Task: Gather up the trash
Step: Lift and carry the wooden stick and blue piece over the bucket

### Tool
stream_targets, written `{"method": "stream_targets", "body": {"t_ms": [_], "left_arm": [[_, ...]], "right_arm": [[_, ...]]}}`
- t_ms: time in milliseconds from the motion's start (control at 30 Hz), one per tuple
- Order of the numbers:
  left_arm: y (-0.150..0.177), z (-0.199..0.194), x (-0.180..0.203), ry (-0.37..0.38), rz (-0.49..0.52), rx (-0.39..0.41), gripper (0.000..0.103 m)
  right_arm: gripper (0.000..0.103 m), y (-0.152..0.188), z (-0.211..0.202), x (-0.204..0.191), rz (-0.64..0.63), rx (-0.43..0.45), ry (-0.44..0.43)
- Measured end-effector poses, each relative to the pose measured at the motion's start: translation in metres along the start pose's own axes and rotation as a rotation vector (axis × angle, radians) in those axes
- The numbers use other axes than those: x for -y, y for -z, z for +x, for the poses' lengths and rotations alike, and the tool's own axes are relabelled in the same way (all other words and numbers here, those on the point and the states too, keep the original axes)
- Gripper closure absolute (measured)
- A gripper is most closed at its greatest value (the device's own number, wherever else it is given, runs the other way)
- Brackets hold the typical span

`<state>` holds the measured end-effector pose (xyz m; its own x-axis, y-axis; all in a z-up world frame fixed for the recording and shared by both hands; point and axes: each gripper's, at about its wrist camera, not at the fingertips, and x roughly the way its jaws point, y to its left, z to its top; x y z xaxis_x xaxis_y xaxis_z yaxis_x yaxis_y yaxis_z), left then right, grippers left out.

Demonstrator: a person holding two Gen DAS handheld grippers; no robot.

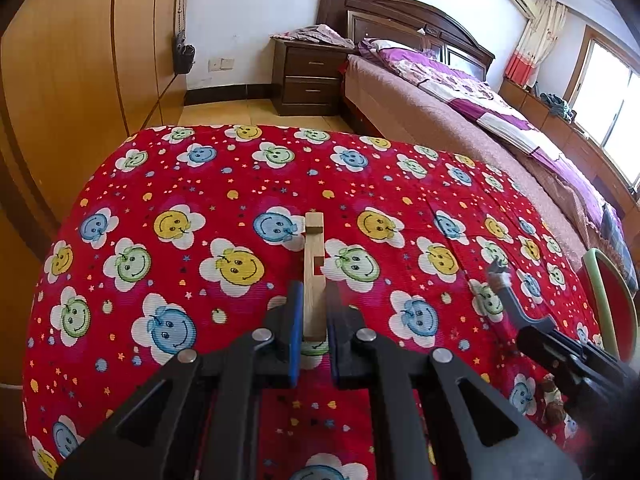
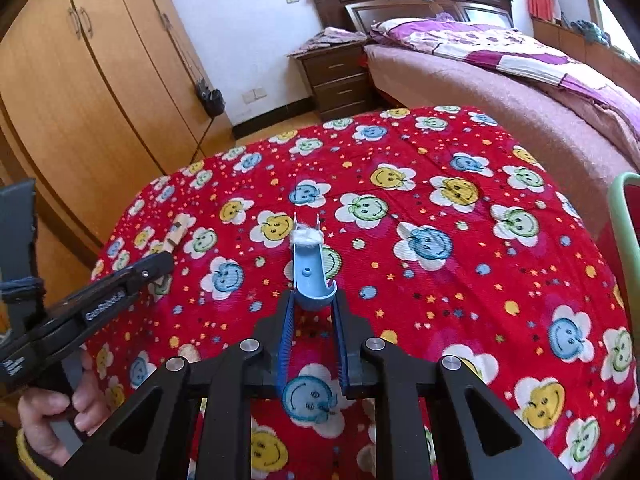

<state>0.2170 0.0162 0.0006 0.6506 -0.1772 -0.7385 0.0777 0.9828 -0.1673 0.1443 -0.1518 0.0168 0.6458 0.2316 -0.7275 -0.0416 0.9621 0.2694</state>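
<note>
While both hands hover over the surface (image 1: 224,184) with its red smiley-flower cloth, each hand-held gripper already has a piece of trash between its jaws, so what matters now is how those pieces point and where they have to go.

The left hand-held gripper (image 1: 314,332) is clamped on a wooden clothespin (image 1: 313,264). The pin's long axis runs straight out along the fingers, away from the hand and toward the far edge of the cloth, with only its near end pinched between the blue pads. From the right-hand camera the same pin shows at the left of the cloth, sticking out past the black jaws.

The right hand-held gripper (image 2: 314,304) is clamped on the rounded base of a small blue plastic piece (image 2: 310,268), something like a hook or clip, which carries a tuft of white fluff (image 2: 307,235) at its far tip. Its long axis also points forward, in line with the fingers. The grip sits right at the pads' tips, so it looks shallow to me.

The two hands are side by side, the left one's pin pointing slightly toward the middle. No bin or bag appears in either view, so I cannot tell which hand is nearer to one. A green-rimmed red chair (image 2: 624,216) stands at the right edge, beside the bed (image 2: 500,96).
</note>
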Motion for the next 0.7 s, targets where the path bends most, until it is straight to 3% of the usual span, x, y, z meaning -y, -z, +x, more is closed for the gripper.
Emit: {"method": "stream_targets", "body": {"t_ms": [700], "left_arm": [[0.011, -0.057, 0.039, 0.075, 0.056, 0.055, 0.093]], "right_arm": [[0.085, 0.016, -0.084, 0.026, 0.07, 0.146, -0.04]]}}
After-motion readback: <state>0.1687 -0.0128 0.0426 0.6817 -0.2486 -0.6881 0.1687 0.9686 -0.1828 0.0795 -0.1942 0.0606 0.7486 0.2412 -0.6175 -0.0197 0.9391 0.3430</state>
